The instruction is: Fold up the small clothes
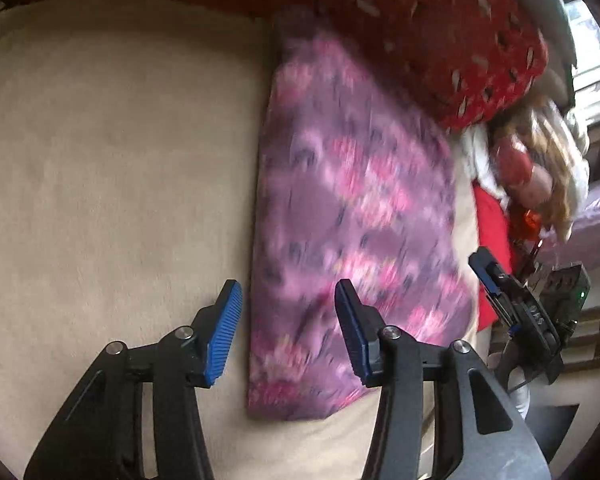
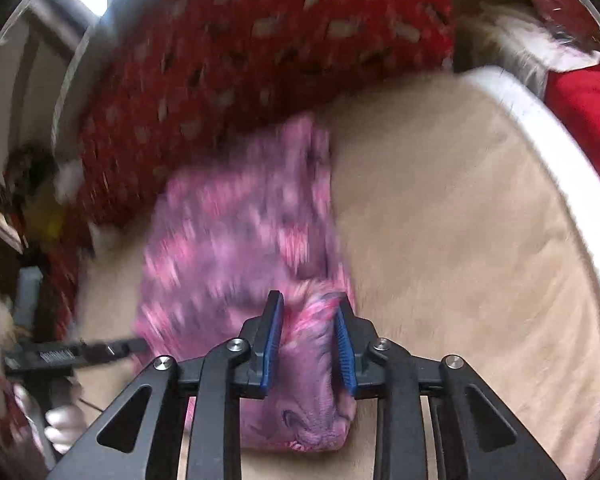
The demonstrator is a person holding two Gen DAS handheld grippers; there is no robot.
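Note:
A small purple and pink patterned garment [image 1: 348, 216] lies folded on a beige blanket [image 1: 112, 168]. My left gripper [image 1: 288, 320] is open and empty above the garment's near left edge. My right gripper [image 2: 310, 340] has a bunched fold of the same garment [image 2: 240, 232] between its blue pads [image 2: 272, 344]; the jaws stand a little apart around the cloth. The right gripper also shows at the right edge of the left wrist view [image 1: 516, 304]. Both views are blurred by motion.
A red blanket with pale flecks [image 1: 440, 32] is heaped behind the garment. A doll with long hair [image 1: 540, 168] and red cloth [image 1: 492, 240] lie to the right. The beige blanket [image 2: 460, 220] ends at a white edge [image 2: 548, 128].

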